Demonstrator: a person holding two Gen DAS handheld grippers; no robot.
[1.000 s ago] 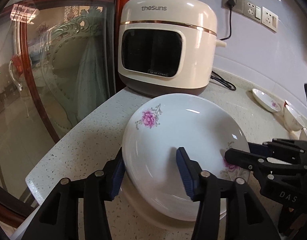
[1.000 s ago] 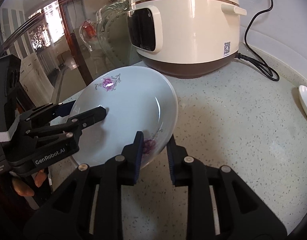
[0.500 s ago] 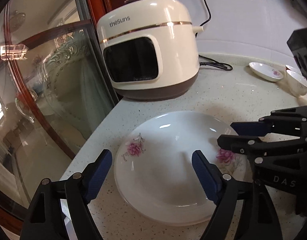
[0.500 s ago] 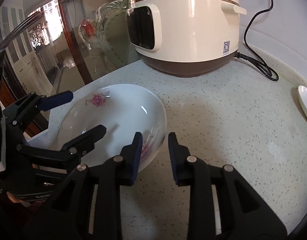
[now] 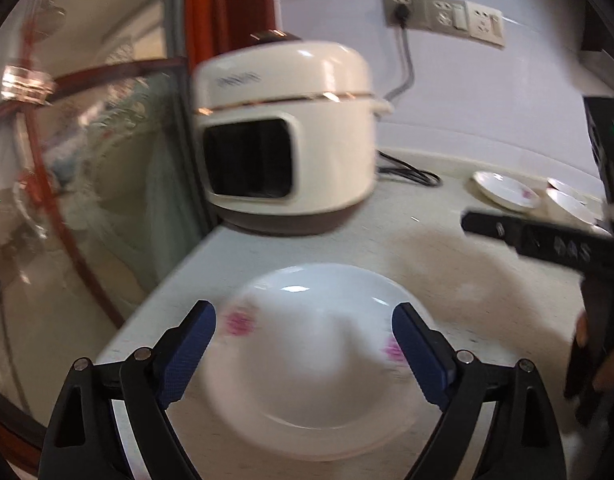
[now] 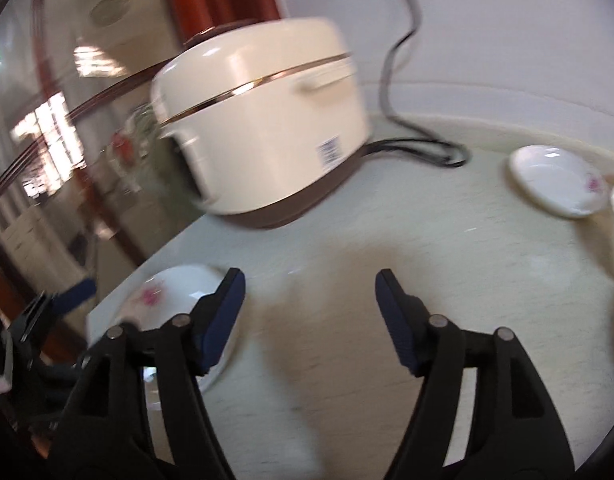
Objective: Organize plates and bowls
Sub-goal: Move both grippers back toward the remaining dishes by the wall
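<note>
- On the counter [image 5: 447, 264] near its left edge: flowered plate [image 5: 315, 352], lying flat, nothing gripping it.
- My left tongs [image 5: 303, 344] spread wide above the plate.
- My right tongs [image 6: 309, 312] spread wide over bare counter, plate beside the left finger.
- Rice cooker [image 5: 287, 148] behind; small plate [image 6: 555, 184] far right.

A pale speckled countertop [image 5: 447, 248] runs to a white wall [image 5: 487, 92] with a strip of sockets [image 5: 443, 16] — one plug in, its cord [image 6: 399, 40] trailing down. To the left, curved glass [image 5: 107, 152] framed in red-brown wood [image 5: 227, 8] mirrors ceiling lights — blurred.
</note>
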